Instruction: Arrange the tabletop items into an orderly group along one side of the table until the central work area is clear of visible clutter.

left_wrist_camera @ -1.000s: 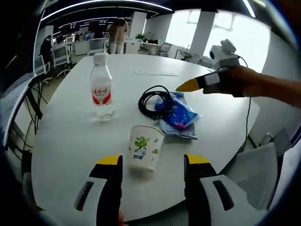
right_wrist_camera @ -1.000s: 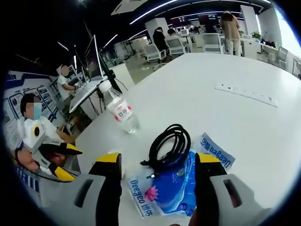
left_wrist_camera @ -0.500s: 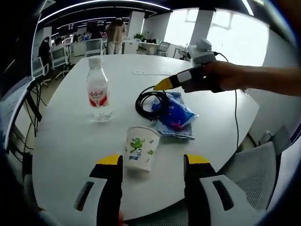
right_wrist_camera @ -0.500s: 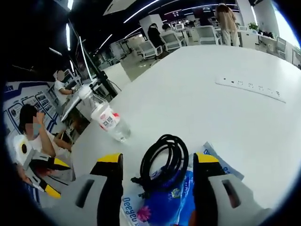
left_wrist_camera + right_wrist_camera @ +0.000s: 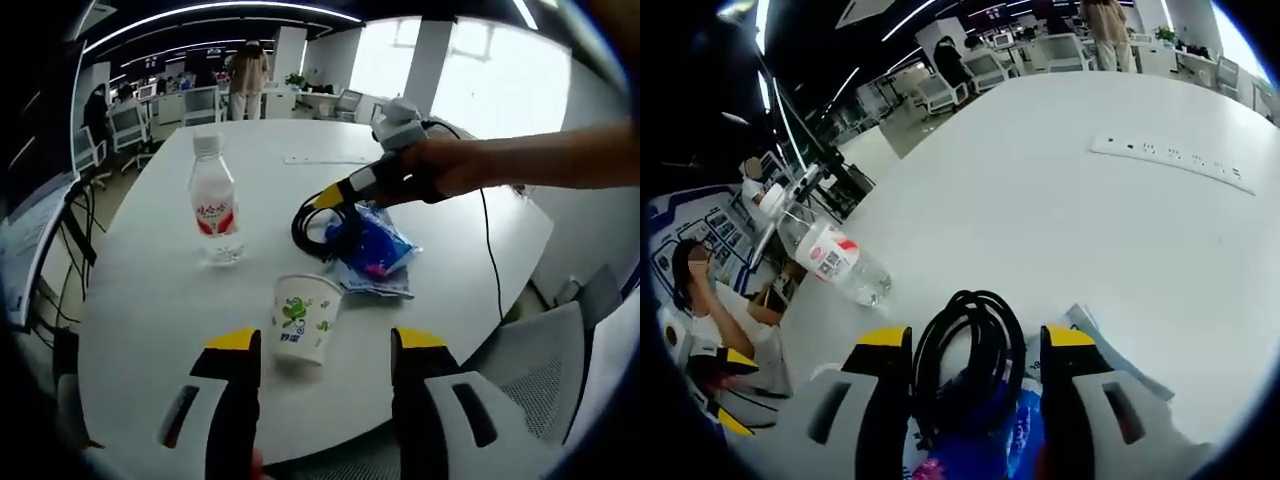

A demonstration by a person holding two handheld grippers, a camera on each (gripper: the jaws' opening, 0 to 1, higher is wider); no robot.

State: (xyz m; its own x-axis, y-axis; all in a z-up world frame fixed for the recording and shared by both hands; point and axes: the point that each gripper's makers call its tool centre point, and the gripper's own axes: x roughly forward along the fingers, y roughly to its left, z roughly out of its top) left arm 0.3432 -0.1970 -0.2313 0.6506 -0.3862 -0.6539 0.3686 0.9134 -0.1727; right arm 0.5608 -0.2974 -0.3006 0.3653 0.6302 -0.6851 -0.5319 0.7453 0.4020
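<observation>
Now the right hand-held gripper [image 5: 330, 194] has come down from above the worktop [image 5: 150, 290] onto the coiled black cable [image 5: 318, 217], which lies on the blue packet [image 5: 372, 243]. In the right gripper view its jaws stand apart on either side of the coil [image 5: 968, 350], not yet closed on it, so a grasp looks close (my reading, not a thing seen). The person's hand [image 5: 440, 168] reaches in level, the gripper tilted down toward the cable. The left hand-held gripper [image 5: 325, 345] hovers open just short of the paper cup [image 5: 305, 316]; the water bottle [image 5: 214, 210] stands beyond the cup, left of the cable.
</observation>
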